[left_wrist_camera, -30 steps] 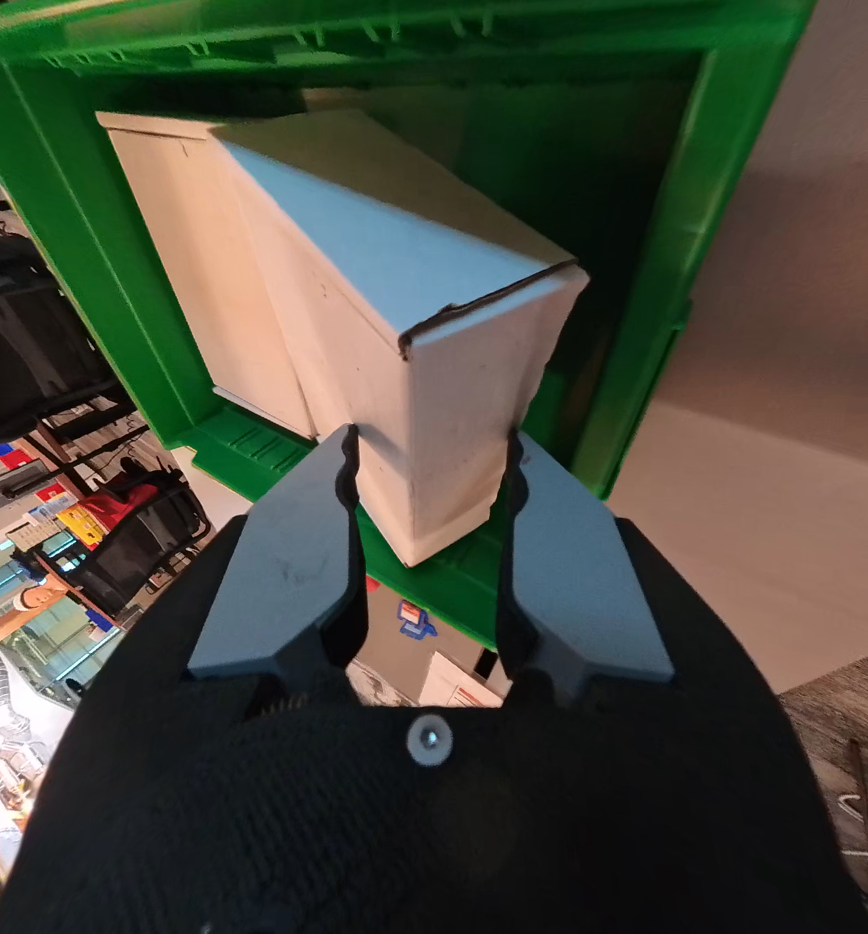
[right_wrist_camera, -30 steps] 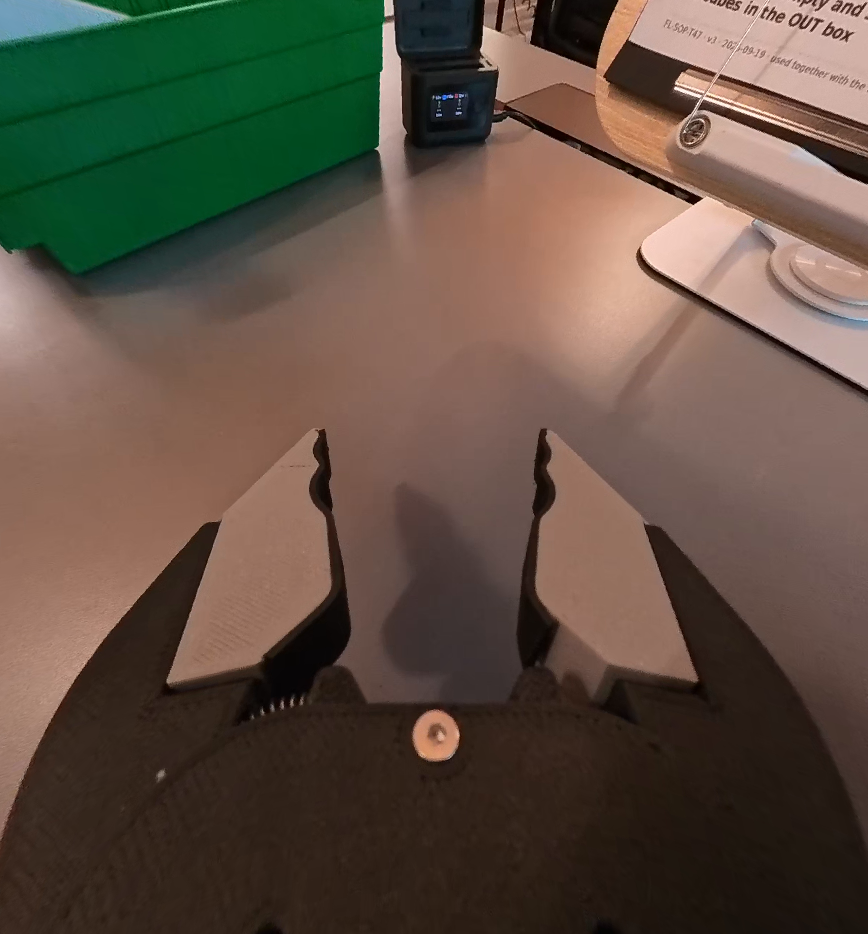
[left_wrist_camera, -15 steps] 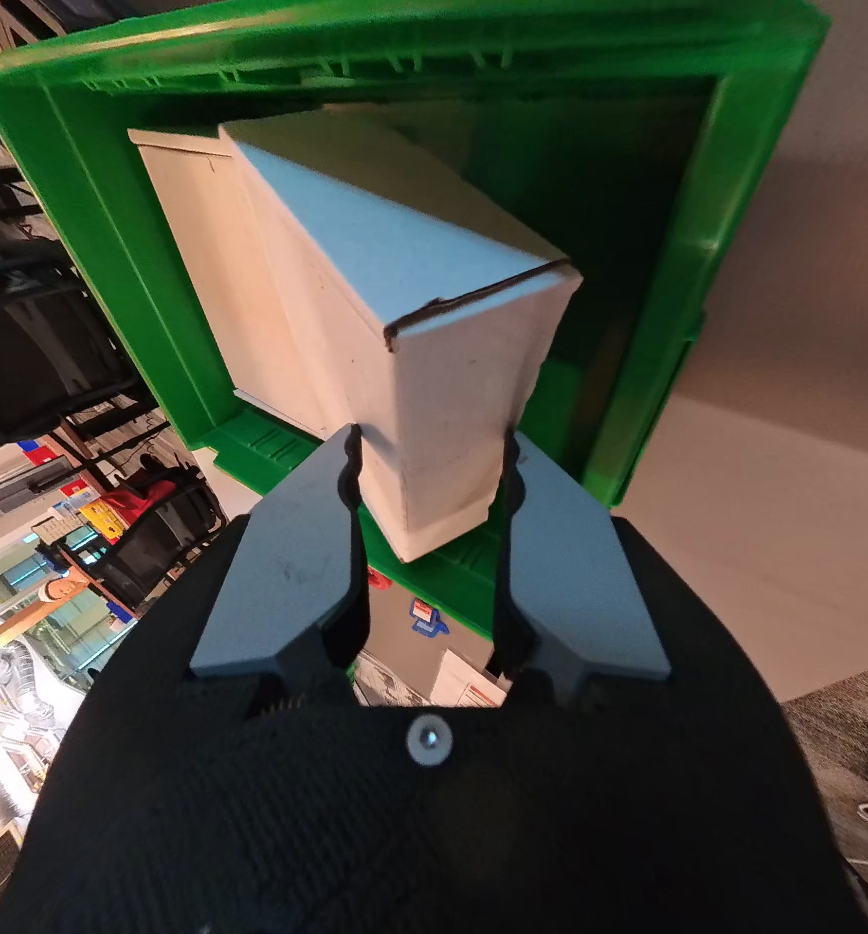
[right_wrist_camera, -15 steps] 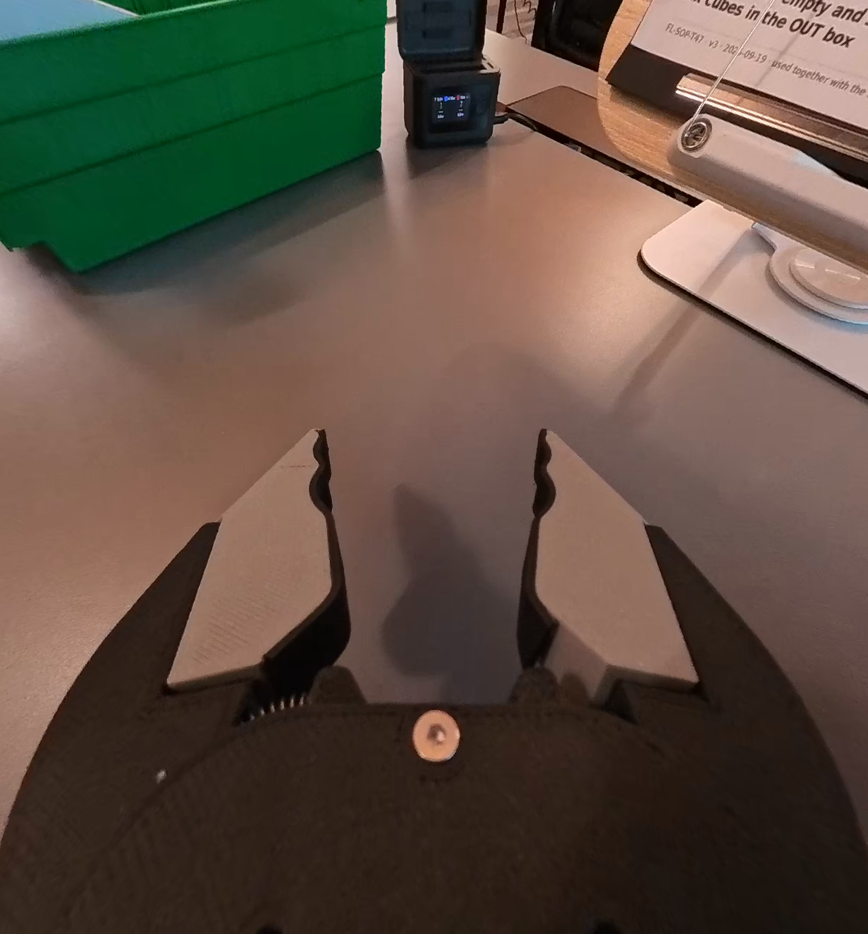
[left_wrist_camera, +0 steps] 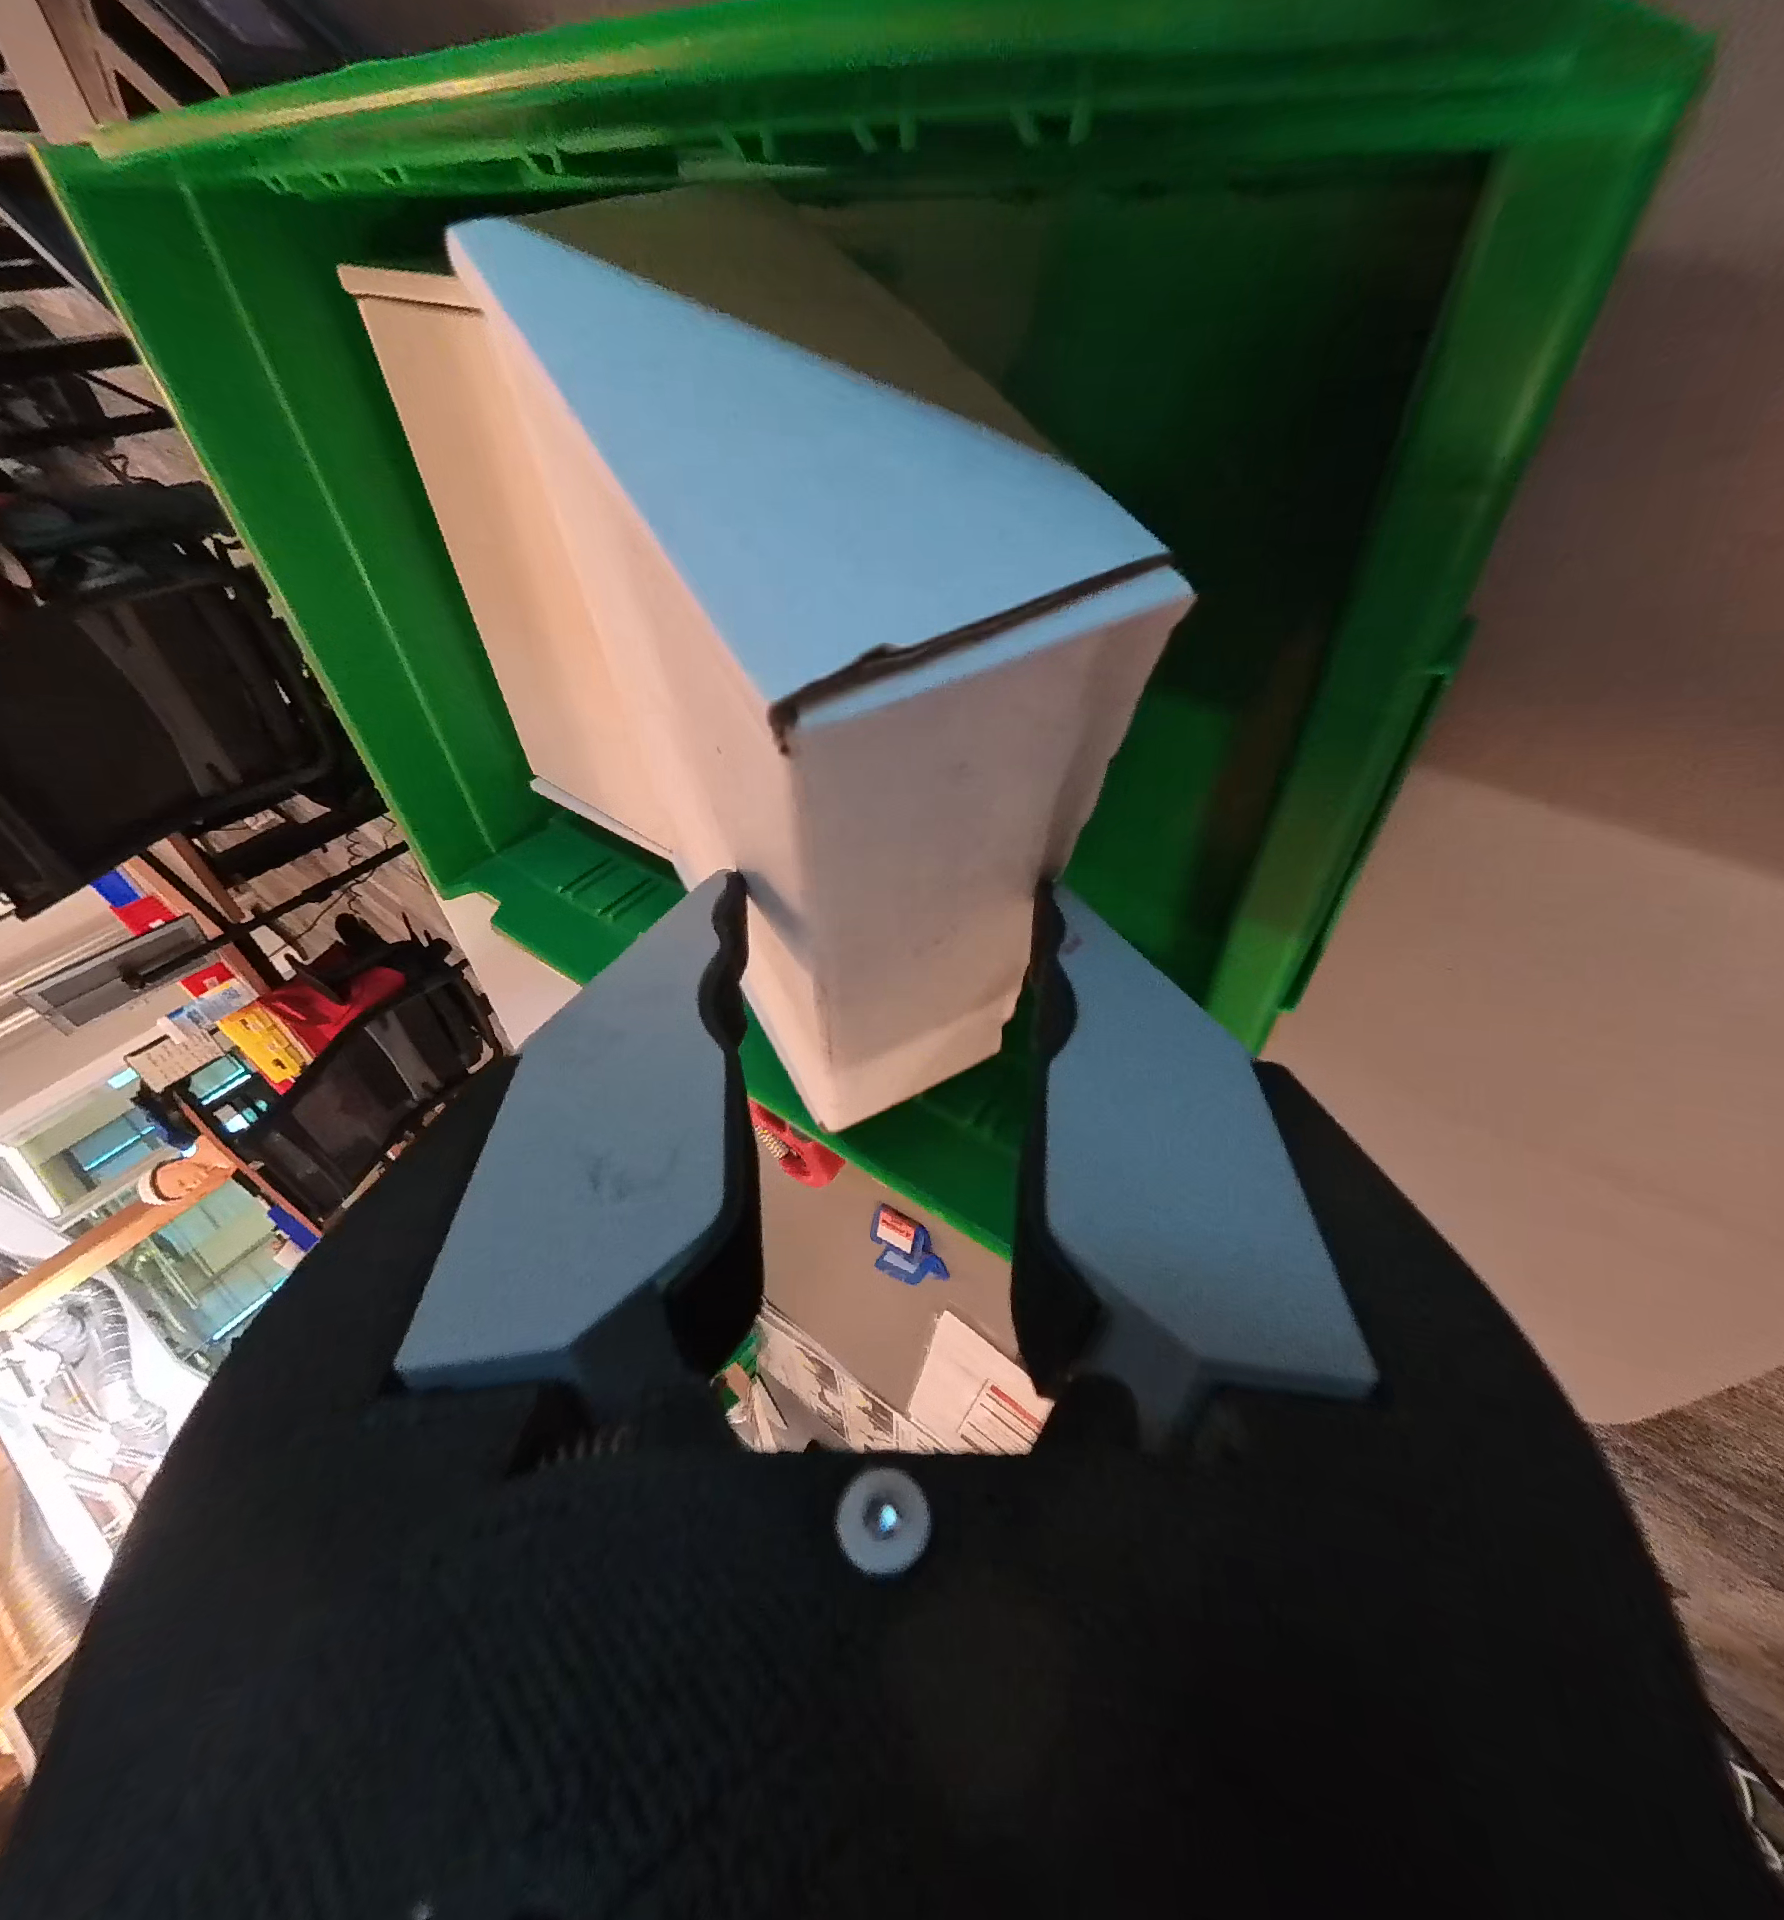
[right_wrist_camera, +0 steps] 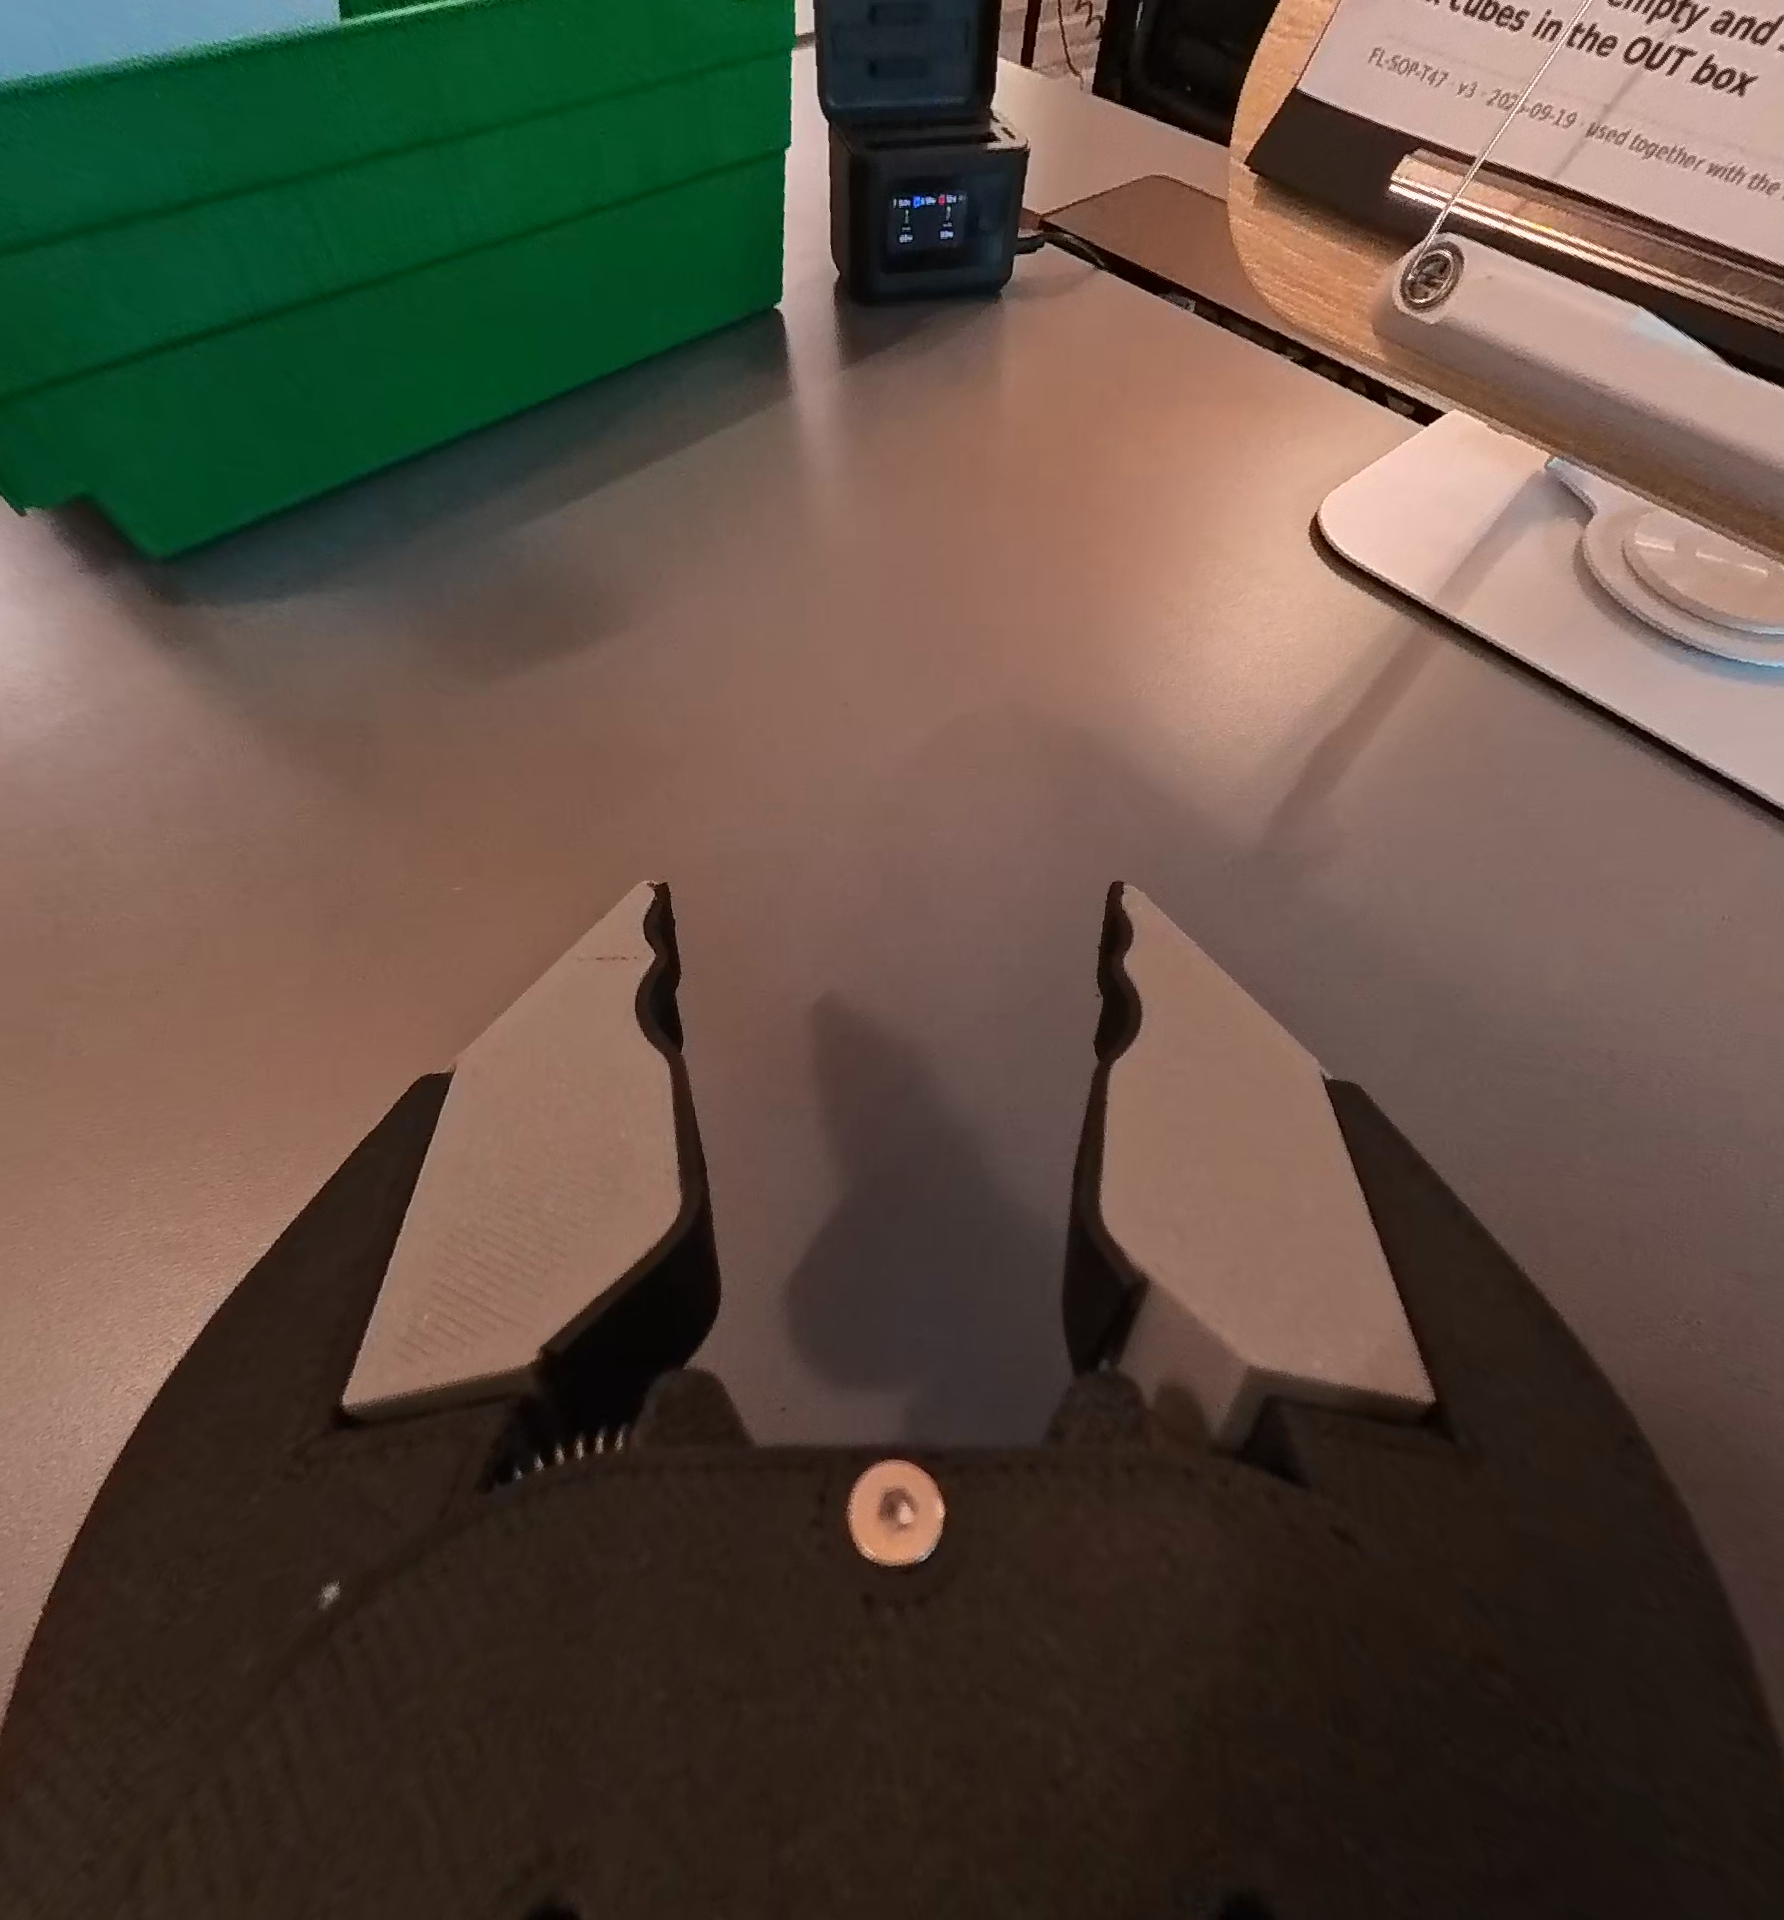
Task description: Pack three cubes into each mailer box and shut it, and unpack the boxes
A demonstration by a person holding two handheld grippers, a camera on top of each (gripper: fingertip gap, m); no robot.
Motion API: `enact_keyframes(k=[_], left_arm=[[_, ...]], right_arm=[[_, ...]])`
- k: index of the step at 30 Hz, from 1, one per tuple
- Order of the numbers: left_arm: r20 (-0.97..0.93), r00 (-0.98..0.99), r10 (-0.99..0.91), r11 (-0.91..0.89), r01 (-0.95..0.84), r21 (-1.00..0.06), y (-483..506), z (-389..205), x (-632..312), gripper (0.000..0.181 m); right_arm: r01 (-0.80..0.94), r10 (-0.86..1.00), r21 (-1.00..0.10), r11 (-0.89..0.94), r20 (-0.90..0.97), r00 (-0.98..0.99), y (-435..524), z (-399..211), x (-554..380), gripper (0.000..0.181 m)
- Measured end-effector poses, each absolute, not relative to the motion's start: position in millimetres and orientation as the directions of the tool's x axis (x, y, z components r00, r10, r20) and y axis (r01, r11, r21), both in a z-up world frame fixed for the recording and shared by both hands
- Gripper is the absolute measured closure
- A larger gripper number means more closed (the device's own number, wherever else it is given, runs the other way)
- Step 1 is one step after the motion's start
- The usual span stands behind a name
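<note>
Since a sec ago, left view has swung a bit: the green bin (left_wrist_camera: 275, 499) sits further right in frame and more of the shelves bkgd shows at left; right view is basically unchanged. Near me, my left hand-held gripper (left_wrist_camera: 883, 940) is clamped on the near end of a white mailer box (left_wrist_camera: 815, 499), lid closed, held up over the bin w/ its far end reaching toward the bin interior. Beyond it, a 2nd white box (left_wrist_camera: 441, 520) lies inside the bin along the left wall. My right hand-held gripper (right_wrist_camera: 888, 925) hangs spread apart w/ nothing in it, low over the grey desk (right_wrist_camera: 763, 675). Farther off: the bin's side at left, a small black device w/ lit screen (right_wrist_camera: 924, 177), a white stand base (right_wrist_camera: 1470, 540) at right.
</note>
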State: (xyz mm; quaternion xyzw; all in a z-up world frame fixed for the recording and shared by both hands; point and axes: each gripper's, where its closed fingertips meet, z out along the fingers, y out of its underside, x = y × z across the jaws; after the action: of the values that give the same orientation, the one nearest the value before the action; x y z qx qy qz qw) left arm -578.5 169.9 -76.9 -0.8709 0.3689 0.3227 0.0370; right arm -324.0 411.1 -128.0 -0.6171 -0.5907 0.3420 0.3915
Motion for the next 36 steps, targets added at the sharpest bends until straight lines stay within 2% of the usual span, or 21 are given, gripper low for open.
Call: enact_keyframes(k=[14, 15, 16, 17, 20, 25, 27, 30, 36], left_arm=[[-0.585, 0.530, -0.613, -0.719, -0.682, 0.135, 172.1, -81.4, -575.5, 0.128], [-0.576, 0.533, -0.620, -0.718, -0.682, 0.141, 170.5, -84.3, -575.0, 0.132], [-0.565, 0.532, -0.631, -0.712, -0.686, 0.149, 168.2, -87.6, -574.5, 0.149], [-0.572, 0.534, -0.622, -0.712, -0.690, 0.131, 169.5, -89.1, -573.8, 0.153], [-0.597, 0.565, -0.569, -0.734, -0.676, 0.061, 172.7, -92.2, -575.2, 0.153], [-0.619, 0.542, -0.568, -0.731, -0.678, 0.077, 170.5, -99.8, -579.7, 0.152], [-0.644, 0.541, -0.541, -0.737, -0.674, 0.053, 174.4, -98.3, -581.7, 0.146], [-0.656, 0.563, -0.503, -0.750, -0.661, 0.008, 179.7, -101.6, -581.7, 0.122], [-0.619, 0.578, -0.532, -0.745, -0.667, 0.019, 184.9, -122.1, -578.0, 0.106]], right_arm=[[0.463, 0.997, -0.886, 0.006, 0.042, 0.067, 410.9, -128.1, -323.8, 0.102], [0.463, 0.997, -0.886, 0.008, 0.044, 0.067, 410.8, -128.1, -323.9, 0.102], [0.463, 0.997, -0.886, 0.008, 0.044, 0.067, 410.8, -127.9, -323.8, 0.102], [0.462, 0.997, -0.887, 0.008, 0.044, 0.067, 410.8, -127.9, -323.7, 0.102], [0.462, 0.997, -0.887, 0.007, 0.042, 0.067, 410.8, -127.8, -323.7, 0.102], [0.462, 0.997, -0.887, 0.006, 0.041, 0.067, 410.7, -127.8, -323.5, 0.102], [0.462, 0.997, -0.887, 0.005, 0.040, 0.066, 410.7, -128.1, -323.6, 0.102], [0.463, 0.997, -0.886, 0.007, 0.042, 0.066, 410.5, -128.2, -323.6, 0.102], [0.465, 0.997, -0.885, 0.001, 0.036, 0.067, 410.8, -128.7, -323.6, 0.102]])
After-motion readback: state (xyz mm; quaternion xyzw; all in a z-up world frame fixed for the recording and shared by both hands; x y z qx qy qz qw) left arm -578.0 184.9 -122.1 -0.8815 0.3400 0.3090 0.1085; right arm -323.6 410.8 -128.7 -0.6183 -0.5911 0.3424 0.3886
